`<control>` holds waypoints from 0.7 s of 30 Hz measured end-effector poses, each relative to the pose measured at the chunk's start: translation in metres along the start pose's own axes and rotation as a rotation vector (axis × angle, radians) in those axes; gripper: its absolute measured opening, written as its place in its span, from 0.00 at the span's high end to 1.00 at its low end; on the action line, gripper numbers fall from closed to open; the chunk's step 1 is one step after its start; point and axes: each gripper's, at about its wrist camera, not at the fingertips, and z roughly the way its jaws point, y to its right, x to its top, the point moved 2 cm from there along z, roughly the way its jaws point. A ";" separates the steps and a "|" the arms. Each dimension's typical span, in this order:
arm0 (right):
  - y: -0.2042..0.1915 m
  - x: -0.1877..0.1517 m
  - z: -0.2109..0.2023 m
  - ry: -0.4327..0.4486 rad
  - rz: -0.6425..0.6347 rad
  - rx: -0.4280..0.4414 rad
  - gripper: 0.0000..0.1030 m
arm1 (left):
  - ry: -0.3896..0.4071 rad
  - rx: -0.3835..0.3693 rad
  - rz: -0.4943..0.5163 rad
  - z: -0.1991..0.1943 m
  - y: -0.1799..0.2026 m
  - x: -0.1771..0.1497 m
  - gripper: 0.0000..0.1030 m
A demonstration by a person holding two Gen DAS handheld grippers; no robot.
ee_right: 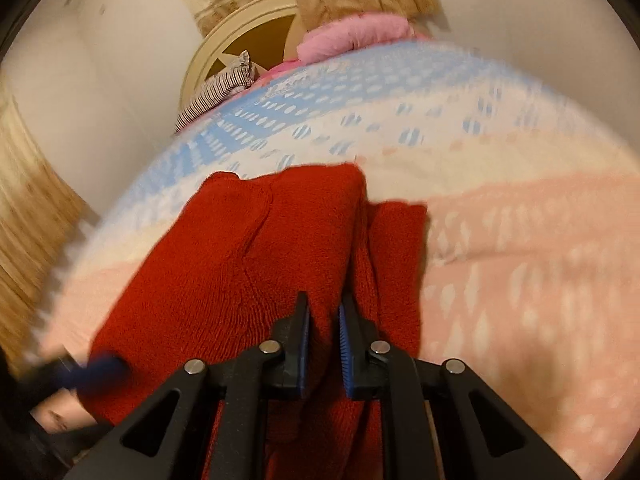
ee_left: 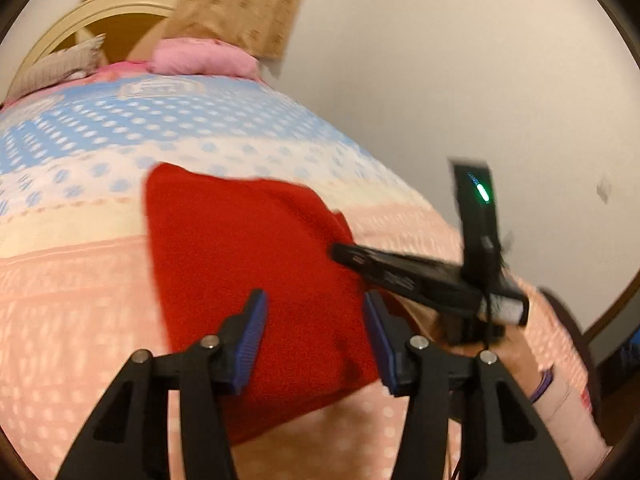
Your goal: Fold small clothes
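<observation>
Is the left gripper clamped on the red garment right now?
No, the left gripper stands open, its blue pads apart above the red garment.

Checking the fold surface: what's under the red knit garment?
The red knit garment lies on a dotted bedspread banded pink, cream and blue. Whatever lies directly beneath the garment is covered.

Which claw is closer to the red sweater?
Right. The right gripper has its jaws pinched shut on a fold of the red sweater. The left gripper hangs open just above it, not touching.
</observation>
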 end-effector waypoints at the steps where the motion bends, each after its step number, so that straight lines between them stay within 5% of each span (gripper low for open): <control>1: -0.002 0.000 -0.004 0.012 -0.010 -0.013 0.91 | 0.016 0.012 -0.018 -0.004 -0.007 0.004 0.49; 5: 0.013 0.000 -0.009 0.013 0.042 -0.016 0.92 | 0.037 0.092 -0.085 -0.001 -0.041 0.016 0.49; 8: 0.024 -0.005 -0.021 0.028 0.129 0.062 0.92 | 0.029 0.161 -0.097 0.008 -0.057 0.012 0.49; 12: 0.018 -0.012 -0.053 0.092 0.180 0.153 0.89 | -0.007 0.097 -0.197 0.022 -0.078 -0.001 0.46; 13: 0.015 -0.014 -0.060 0.101 0.186 0.181 0.85 | -0.007 0.082 -0.226 0.025 -0.081 -0.004 0.37; 15: 0.002 -0.020 -0.068 0.092 0.161 0.186 0.50 | -0.011 0.069 -0.259 0.028 -0.084 -0.011 0.33; 16: -0.004 -0.024 -0.069 0.085 0.140 0.176 0.44 | -0.020 0.061 -0.266 0.030 -0.085 -0.013 0.33; 21: -0.017 -0.043 -0.049 0.000 0.109 0.140 0.42 | -0.019 0.048 -0.291 0.027 -0.089 -0.017 0.33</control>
